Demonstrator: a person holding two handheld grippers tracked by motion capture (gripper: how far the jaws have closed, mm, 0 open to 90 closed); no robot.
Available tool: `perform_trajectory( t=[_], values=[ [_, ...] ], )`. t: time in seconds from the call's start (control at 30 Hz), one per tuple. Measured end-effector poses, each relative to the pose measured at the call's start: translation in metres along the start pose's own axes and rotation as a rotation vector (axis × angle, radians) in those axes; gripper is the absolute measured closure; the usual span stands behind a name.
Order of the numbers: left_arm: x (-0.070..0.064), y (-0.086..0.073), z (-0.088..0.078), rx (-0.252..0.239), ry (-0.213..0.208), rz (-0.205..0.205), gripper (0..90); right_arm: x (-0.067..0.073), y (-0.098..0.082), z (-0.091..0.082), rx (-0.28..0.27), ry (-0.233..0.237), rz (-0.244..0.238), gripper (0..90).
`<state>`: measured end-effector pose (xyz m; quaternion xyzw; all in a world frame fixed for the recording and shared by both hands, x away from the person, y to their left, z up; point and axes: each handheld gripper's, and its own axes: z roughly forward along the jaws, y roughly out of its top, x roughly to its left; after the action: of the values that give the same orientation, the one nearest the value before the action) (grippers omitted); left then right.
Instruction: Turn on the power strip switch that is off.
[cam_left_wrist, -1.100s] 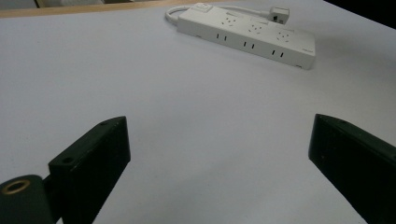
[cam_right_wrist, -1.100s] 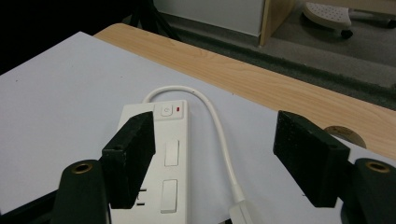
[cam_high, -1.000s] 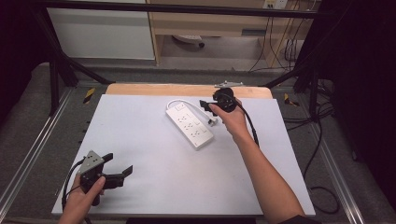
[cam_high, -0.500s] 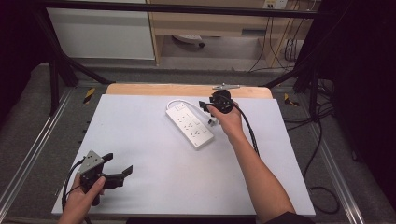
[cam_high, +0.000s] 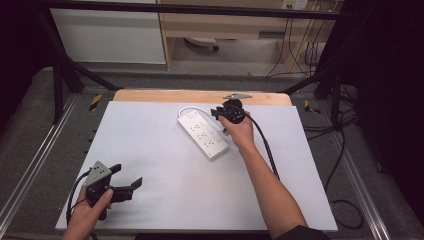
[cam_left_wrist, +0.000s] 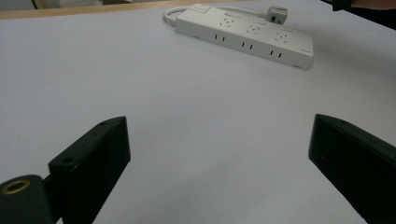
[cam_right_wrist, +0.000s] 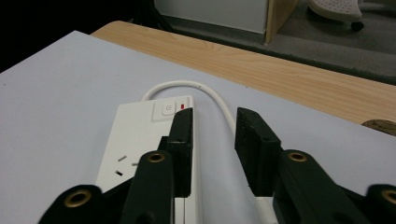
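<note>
- High view: the white power strip (cam_high: 204, 136) lies flat at the far middle of the desk (cam_high: 165, 200), angled a bit, with its cable looping off the far end. The right hand-held gripper (cam_high: 220, 112) is down at that far end, just beside the strip on its right. The left hand-held gripper (cam_high: 128, 176) sits at the near left corner, well apart from everything.
- Left gripper view: its jaws are spread wide with nothing but bare desk between them, so that one's idle. Across the desk you can see the strip's sockets are all empty and the plug (cam_left_wrist: 277, 11) lies loose on the desk just behind the strip.
- Right gripper view: the jaws have just been closing and are down to a narrow gap. The cable (cam_right_wrist: 219, 100) runs into that gap, right next to the strip's edge and near the switch (cam_right_wrist: 166, 110). I can't see the pads actually pinching it yet, so I'd call it not gripped.
- Progress, my guess: very early. The approach to the cable/plug end looks done; the grab itself, and whatever gets done with the cord or strip after, is all left to do.
</note>
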<state>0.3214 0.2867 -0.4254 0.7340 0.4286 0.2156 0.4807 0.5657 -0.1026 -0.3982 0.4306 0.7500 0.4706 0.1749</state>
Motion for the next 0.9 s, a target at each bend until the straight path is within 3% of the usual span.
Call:
perform_trajectory(
  t=[0.37, 0.57, 0.9],
  values=[
    [0.0, 0.0, 0.0, 0.0, 0.001, 0.002, 5.6, 0.014, -0.011, 0.02, -0.01, 0.042, -0.001, 89.9],
    [0.0, 0.0, 0.001, 0.001, -0.001, -0.002, 5.6, 0.019, -0.016, 0.03, 0.0, 0.043, 0.009, 90.0],
    [0.0, 0.0, 0.001, 0.003, 0.0, 0.0, 5.7, 0.023, -0.018, 0.042, 0.041, 0.036, -0.014, 90.0]
  ],
)
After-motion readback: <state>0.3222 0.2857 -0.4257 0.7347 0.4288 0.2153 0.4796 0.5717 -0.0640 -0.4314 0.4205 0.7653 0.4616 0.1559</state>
